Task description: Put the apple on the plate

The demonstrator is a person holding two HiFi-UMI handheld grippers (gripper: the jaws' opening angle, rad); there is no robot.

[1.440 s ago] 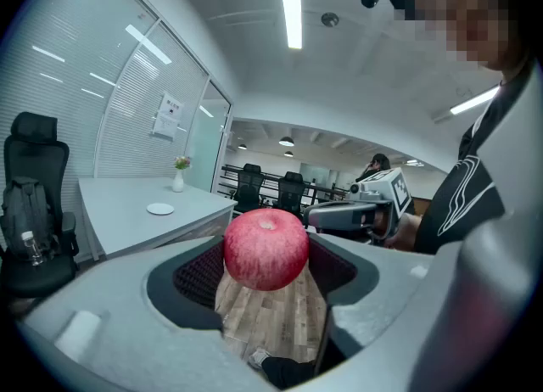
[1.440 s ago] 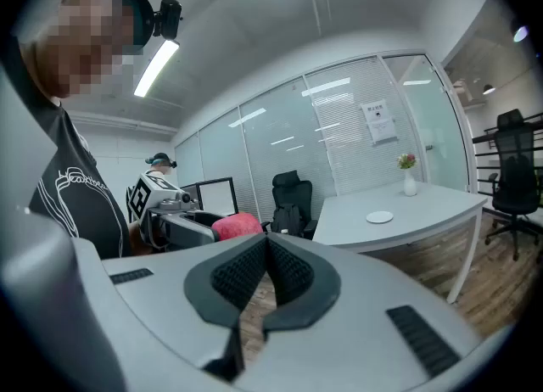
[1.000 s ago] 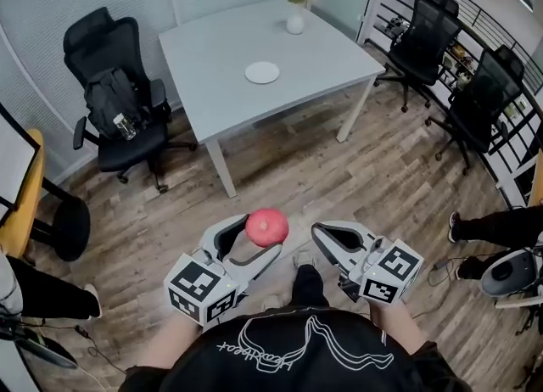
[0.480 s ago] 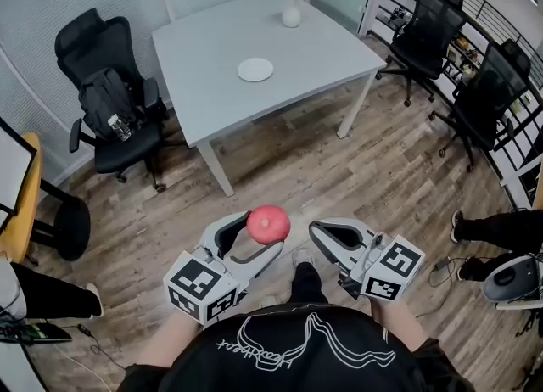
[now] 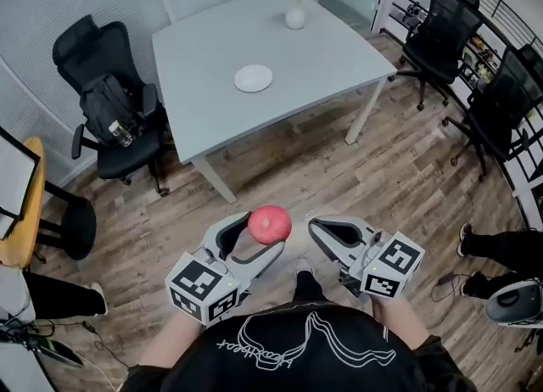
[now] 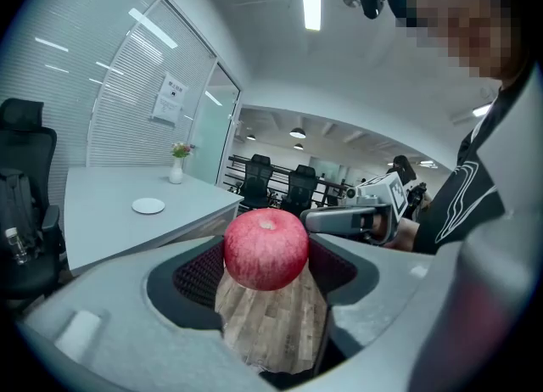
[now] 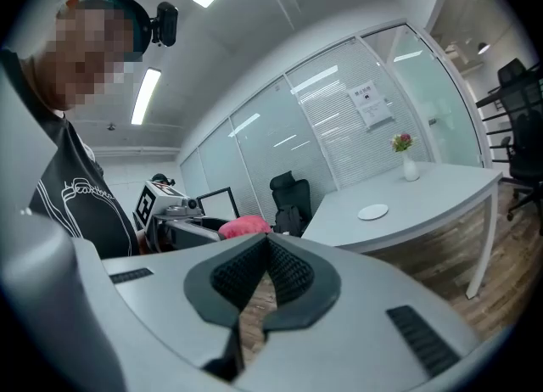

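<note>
A red apple [image 5: 269,224] is clamped between the jaws of my left gripper [image 5: 258,236], held above the wooden floor in front of the person. The left gripper view shows the apple [image 6: 265,248] filling the gap between the pads. A small white plate [image 5: 254,78] lies on the grey table [image 5: 322,51], well ahead of both grippers; it shows small in the left gripper view as the plate [image 6: 148,205] and in the right gripper view as the plate [image 7: 372,211]. My right gripper [image 5: 325,231] hangs beside the left one, jaws closed together with nothing between them.
A white vase of flowers [image 5: 294,10] stands at the table's far edge. A black office chair with a backpack [image 5: 110,106] sits left of the table, more black chairs [image 5: 441,21] to the right. Someone's legs [image 5: 496,246] show at the right edge.
The table and plate have shifted slightly lower in the head view. Both grippers hold the same pose, the apple still in the left one.
</note>
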